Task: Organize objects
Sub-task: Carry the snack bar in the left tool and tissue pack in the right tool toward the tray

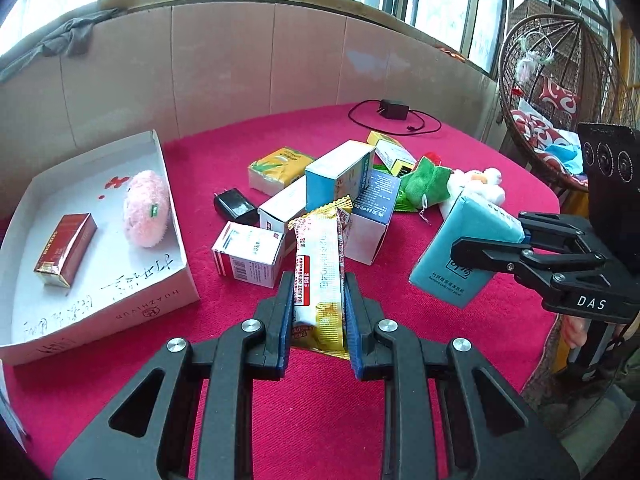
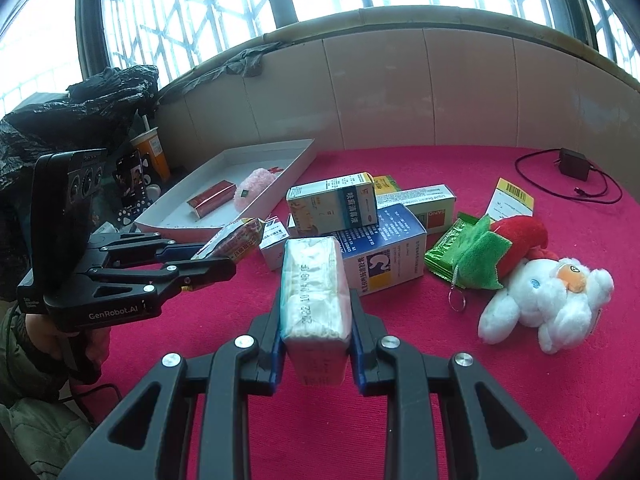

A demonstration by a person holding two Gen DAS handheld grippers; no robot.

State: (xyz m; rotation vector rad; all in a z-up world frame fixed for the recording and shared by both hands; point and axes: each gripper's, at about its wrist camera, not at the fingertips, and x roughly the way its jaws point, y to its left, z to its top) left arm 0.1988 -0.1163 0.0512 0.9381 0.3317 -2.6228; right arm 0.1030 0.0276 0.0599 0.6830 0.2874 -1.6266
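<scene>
While both tools are loaded, we note how each item sits. The left tool (image 1: 318, 312) is clamped on a yellow-and-white snack bar (image 1: 320, 264), gripped across its lower half and held above the red tabletop (image 1: 328, 420), wrapper end poking forward. We judge it light, crinkly and a bit slippery; a pinch across the solid middle suits it better than the flat sealed ends.

The right tool (image 2: 316, 332) is clamped on a blue tissue pack (image 1: 468, 248), also lifted clear of the tabletop. It looks soft and squashy and gives under the pads, so a grip across the narrow width near one end seems safe; nothing fragile there.

Count, as far as we can see:
- one white tray (image 1: 176, 216) at the left, holding one red box (image 1: 66, 250) and one pink plush (image 1: 146, 208);
- in the pile, about seven cartons, overlap makes this unsure;
- one black plug (image 1: 234, 204);
- one green sachet (image 2: 450, 250);
- one white plush toy (image 2: 548, 304) with red and green cloth;
- one charger with cable (image 1: 394, 110) at the far edge.

We take the tray as the likely destination for both held items.
</scene>
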